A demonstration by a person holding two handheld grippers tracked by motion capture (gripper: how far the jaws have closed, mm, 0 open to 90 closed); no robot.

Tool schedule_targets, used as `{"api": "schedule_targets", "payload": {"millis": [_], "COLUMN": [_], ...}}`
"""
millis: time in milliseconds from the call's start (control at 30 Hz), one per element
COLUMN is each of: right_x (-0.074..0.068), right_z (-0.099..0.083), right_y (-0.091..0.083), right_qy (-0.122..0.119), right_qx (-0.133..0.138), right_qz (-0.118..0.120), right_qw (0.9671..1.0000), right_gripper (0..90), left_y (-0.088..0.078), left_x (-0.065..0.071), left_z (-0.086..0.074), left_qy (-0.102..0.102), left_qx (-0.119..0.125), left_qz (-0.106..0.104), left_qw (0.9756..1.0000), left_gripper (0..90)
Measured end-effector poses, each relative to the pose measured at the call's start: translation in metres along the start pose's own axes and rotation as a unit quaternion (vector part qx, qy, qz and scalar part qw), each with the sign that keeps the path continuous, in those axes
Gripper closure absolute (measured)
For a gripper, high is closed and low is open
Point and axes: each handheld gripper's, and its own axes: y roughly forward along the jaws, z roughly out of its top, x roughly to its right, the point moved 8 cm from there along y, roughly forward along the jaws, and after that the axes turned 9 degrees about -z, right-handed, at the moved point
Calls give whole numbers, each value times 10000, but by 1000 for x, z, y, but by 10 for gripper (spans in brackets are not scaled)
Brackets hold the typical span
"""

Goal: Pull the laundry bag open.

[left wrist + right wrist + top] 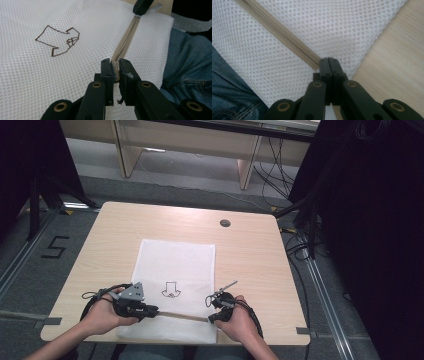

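Left gripper view: zipper [125,40] pinched between the closed jaws.

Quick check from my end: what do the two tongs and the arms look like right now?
Both tongs are black, with brass-coloured rivets on their jaw links. The left tongs carry a grey three-cornered plate on top; the right tongs have none. A black cable loops from each. Forearms are bare, no sleeves showing.

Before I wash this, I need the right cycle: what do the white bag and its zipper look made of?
White bag: looks like synthetic mesh, matt, with a regular grid of tiny holes. Zipper: beige woven tape with fine teeth, probably plastic; too small to be sure. Both grippers pinch its ends.
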Motion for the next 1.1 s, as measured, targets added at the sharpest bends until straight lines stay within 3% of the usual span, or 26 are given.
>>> {"api": "schedule_targets", "payload": {"millis": [33,67,133,200,233,300,400,433,467,500,600,867,900,1000,1067,1100], "right_x": [0,0,-1,-1,0,0,0,0,-1,-1,-1,-1,-1,-1,-2,-1], "right_z": [0,0,0,-1,0,0,0,0,0,0,0,-1,-1,-1,-1,-1], "right_y": [0,0,0,0,0,0,0,0,0,0,0,-1,-1,-1,-1,-1], "right_qy": [-9,-23,41,34,20,15,16,13,35,29,34,68,61,44,76,64], "right_qx": [-9,-10,-33,-55,-45,-30,-34,-37,-48,-51,-61,-67,-61,-47,-75,-67], "right_qz": [1,9,18,22,-5,-20,-16,-22,13,12,10,15,15,13,14,7], "right_qw": [10000,10000,10000,10000,10000,10000,10000,10000,10000,10000,10000,10000,10000,10000,9999,10000], "right_gripper": [900,900,900,900,900,900,900,900,900,900,900,900,900,900,900,900], "left_y": [-1,0,-1,0,0,-1,-2,-5,-5,-6,-5,-6,-7,-8,-9,-8], "left_x": [0,2,0,1,2,0,0,-2,-2,-2,0,-1,-2,-3,-4,-3], "left_z": [0,0,-1,0,0,-2,-2,-3,-4,-4,-4,-5,-6,-6,-6,-6], "left_qy": [34,-132,52,-8,-133,-38,-157,-60,-158,-78,-172,-77,-180,-213,-34,-72], "left_qx": [-8,82,-36,29,69,-11,92,16,57,57,94,76,78,118,34,71], "left_qz": [-36,-45,-19,-44,-52,27,-18,39,36,-2,14,-28,34,2,37,27], "left_qw": [10000,9999,10000,10000,9999,10000,9998,10000,9999,10000,9998,9999,9998,9997,10000,9999], "left_gripper": [819,819,819,819,819,819,819,819,819,819,819,819,819,819,819,819]}}
